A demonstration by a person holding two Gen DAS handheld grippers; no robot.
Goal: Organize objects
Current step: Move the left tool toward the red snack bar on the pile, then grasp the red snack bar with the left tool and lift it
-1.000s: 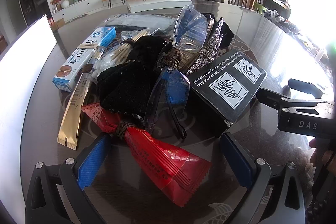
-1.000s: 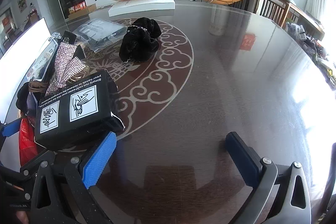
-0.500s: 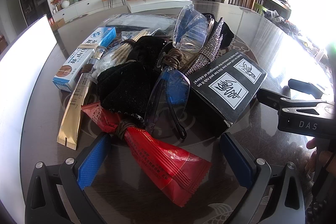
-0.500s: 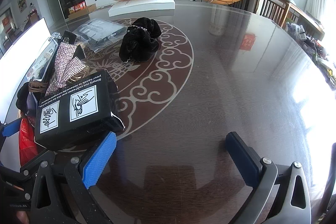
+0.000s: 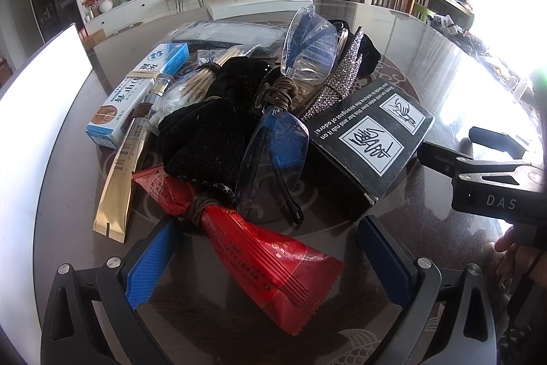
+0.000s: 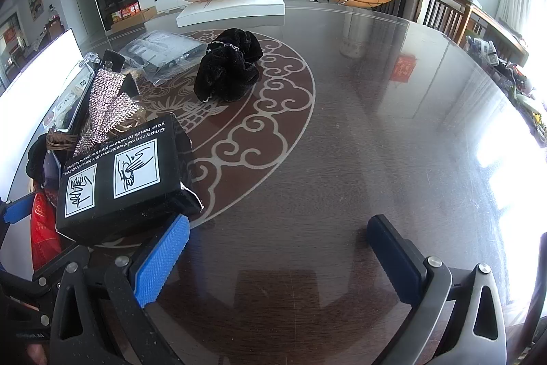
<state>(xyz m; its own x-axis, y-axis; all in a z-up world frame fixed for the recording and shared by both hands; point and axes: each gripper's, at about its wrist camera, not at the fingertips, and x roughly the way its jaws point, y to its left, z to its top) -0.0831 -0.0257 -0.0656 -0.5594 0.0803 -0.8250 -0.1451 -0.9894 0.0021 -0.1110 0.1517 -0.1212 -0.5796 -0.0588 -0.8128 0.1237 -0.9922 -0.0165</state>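
A heap of small objects lies on the round dark table (image 5: pixel 427 64). Nearest is a red snack packet (image 5: pixel 266 259) tied with brown cord, its lower half between the fingers of my open left gripper (image 5: pixel 270 262). Behind it lie blue-tinted glasses (image 5: pixel 277 149), a black fuzzy cloth (image 5: pixel 205 139), a gold sachet (image 5: pixel 119 183), a blue-white box (image 5: pixel 136 91) and a black printed box (image 5: pixel 369 139). My right gripper (image 6: pixel 278 259) hangs open over bare tabletop, the black printed box (image 6: pixel 116 180) just past its left finger. A black scrunchie (image 6: pixel 229 70) lies apart, farther back.
A rhinestone strap (image 6: pixel 106 105) and clear safety glasses (image 5: pixel 311 47) top the heap. A clear plastic bag (image 6: pixel 164 50) and a flat white carton (image 6: pixel 232 9) lie at the table's far side. A white panel (image 5: pixel 37 112) stands along the left edge. Chairs stand beyond the right rim.
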